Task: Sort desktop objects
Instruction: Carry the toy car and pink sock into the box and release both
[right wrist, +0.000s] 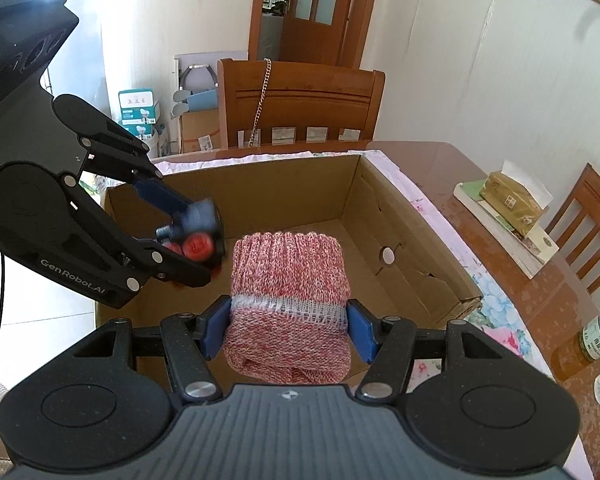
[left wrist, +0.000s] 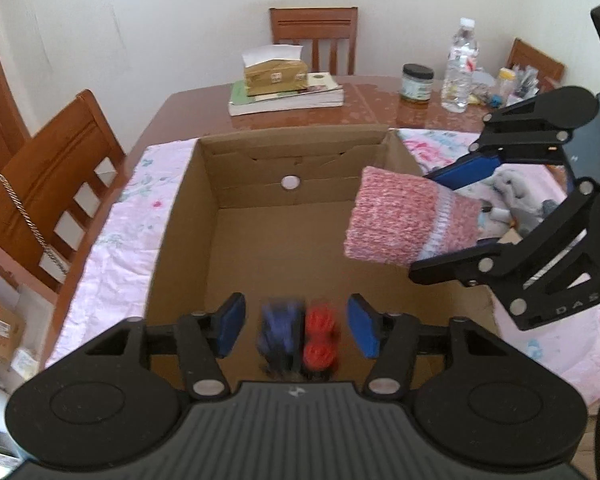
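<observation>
An open cardboard box point(left wrist: 171, 240) stands on the table. My left gripper point(left wrist: 295, 330) hangs over the box's near side with its blue pads apart. A small toy car point(left wrist: 287, 336) with a blue body and red wheels shows blurred between them, a gap on each side. The right wrist view has the same toy point(right wrist: 197, 236) at the left gripper's point(right wrist: 203, 242) fingertips. My right gripper point(right wrist: 287, 328) is shut on a rolled pink knitted piece point(right wrist: 287, 272) with a white band, held above the box point(right wrist: 259, 192). From the left wrist view the knit point(left wrist: 400, 220) hangs over the box's right edge.
A pink floral cloth point(left wrist: 111, 240) lies under the box. Behind it are a tissue box point(left wrist: 273, 72) on books, a dark jar point(left wrist: 418, 82) and a water bottle point(left wrist: 460, 68). Grey soft things point(left wrist: 512, 192) lie at the right. Wooden chairs point(left wrist: 47, 188) surround the table.
</observation>
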Motion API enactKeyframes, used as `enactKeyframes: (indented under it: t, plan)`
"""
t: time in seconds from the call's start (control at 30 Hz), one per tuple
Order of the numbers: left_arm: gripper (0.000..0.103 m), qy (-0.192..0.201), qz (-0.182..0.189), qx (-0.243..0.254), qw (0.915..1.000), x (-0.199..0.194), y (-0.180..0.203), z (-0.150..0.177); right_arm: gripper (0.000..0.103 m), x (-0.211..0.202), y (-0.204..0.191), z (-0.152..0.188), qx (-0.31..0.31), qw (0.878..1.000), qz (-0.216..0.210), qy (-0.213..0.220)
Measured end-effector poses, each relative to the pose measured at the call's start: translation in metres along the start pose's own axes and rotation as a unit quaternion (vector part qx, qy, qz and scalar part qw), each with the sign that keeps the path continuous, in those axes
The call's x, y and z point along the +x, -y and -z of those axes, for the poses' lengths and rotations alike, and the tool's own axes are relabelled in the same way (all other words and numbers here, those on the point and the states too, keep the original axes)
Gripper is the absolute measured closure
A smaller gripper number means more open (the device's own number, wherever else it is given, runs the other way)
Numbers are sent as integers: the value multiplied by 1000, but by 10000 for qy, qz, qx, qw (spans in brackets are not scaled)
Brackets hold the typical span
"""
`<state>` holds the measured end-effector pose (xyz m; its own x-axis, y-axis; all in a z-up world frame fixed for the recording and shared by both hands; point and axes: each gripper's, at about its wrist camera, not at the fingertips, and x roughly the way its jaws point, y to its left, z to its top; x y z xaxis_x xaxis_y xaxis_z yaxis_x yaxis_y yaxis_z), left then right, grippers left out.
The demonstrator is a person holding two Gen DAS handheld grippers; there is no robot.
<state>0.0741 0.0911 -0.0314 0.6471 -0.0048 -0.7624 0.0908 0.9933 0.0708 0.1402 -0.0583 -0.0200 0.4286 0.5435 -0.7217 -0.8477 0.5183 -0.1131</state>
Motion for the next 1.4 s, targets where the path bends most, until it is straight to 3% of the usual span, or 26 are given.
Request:
enactKeyframes:
  t: [0.03,0.1,0.37,0.53,0.97,1.4]
  plan:
    - [31,20,-31,32,10000,-1,1,1,37,1,0,0,5,10000,-4,-10]
    - [27,34,-13,47,10000,-2,1,2,37,3,1,-1,17,10000,-14,-26]
    - [17,-119,-38,89,9999,-2,1,3,33,10,0,-2,54,9999,-1,-135]
    - [12,-130,-18,8,9999,-8,-1,6,1,7,4,-2,259,9996,98,-11]
    - [8,-77,9,98,9999,-17,14,10,0,-9,1,11,478,9988,43,58]
    - [7,48,71,178,9998,-32,41,6,0,-51,1,48,770,9962,374,139]
